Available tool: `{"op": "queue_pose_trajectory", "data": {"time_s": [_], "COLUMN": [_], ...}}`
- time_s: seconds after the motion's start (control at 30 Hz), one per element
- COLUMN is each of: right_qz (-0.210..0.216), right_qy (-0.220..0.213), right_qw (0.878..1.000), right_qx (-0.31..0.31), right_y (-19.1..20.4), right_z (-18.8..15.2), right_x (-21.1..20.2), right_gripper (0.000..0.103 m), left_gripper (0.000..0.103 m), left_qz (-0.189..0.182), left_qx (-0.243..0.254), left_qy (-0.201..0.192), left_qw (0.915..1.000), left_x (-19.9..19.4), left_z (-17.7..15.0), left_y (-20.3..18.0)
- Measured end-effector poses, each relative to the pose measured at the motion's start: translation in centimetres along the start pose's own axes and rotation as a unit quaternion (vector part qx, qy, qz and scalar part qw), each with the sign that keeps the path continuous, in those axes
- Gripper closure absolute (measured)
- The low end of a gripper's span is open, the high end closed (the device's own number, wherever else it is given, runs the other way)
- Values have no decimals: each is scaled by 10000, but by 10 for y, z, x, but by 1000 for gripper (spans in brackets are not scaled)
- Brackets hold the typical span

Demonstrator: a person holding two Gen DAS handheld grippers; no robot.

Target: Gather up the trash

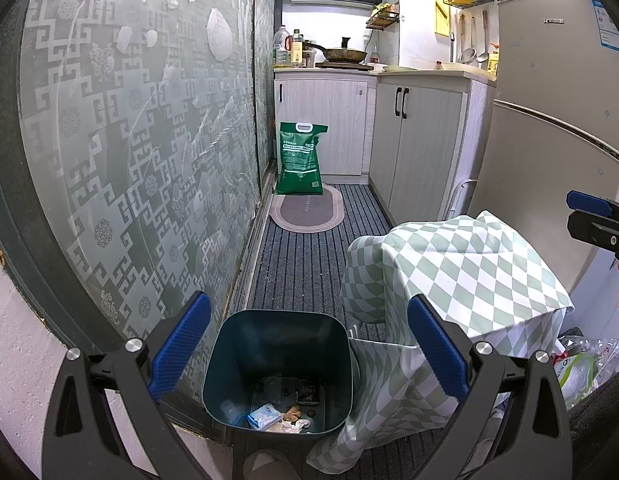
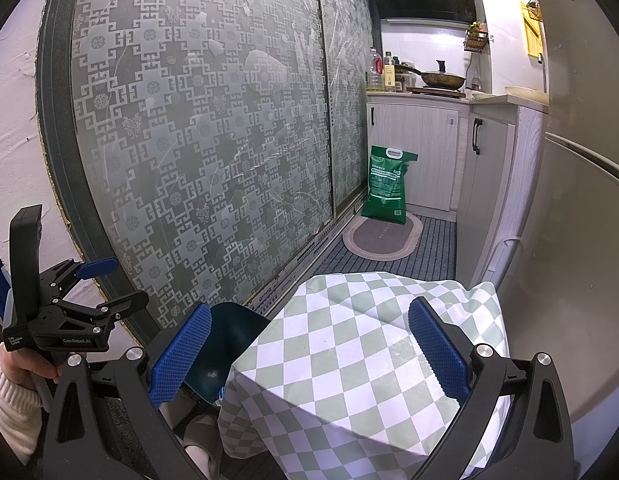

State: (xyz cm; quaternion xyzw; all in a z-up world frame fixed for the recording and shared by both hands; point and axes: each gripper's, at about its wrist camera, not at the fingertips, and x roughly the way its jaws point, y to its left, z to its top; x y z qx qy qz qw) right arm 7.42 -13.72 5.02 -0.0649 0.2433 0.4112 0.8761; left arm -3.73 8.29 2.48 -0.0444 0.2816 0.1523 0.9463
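Note:
A dark teal trash bin [image 1: 277,364] stands on the floor by the frosted glass door; inside lie a blue wrapper [image 1: 263,416], a dark packet [image 1: 308,392] and crumpled scraps [image 1: 295,420]. My left gripper [image 1: 309,354] is open and empty, held above the bin. My right gripper [image 2: 309,354] is open and empty above the small table with a green-and-white checked cloth [image 2: 357,344]; it also shows at the right edge of the left wrist view [image 1: 589,220]. The bin's rim [image 2: 229,344] shows left of the table.
A patterned glass sliding door [image 1: 129,152] runs along the left. A fridge [image 1: 549,120] and white cabinets [image 1: 417,140] line the right. A green sack [image 1: 301,158] and oval mat [image 1: 307,210] lie at the far end. Plastic bags [image 1: 577,364] sit at the right.

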Motion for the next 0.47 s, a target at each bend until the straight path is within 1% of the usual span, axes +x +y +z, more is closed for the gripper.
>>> {"op": "queue_pose_trajectory", "data": {"time_s": [0.47], "right_qz": [-3], "right_qy": [0], "right_qw": [10000], "right_qx": [-4], "right_y": [0], "right_z": [0], "right_x": [0], "right_gripper": [3], "left_gripper": [3], "left_qz": [6], "left_qx": [0], "left_qy": [3], "left_qw": [10000], "left_x": [0], "left_z": [0], "left_y": [0]}}
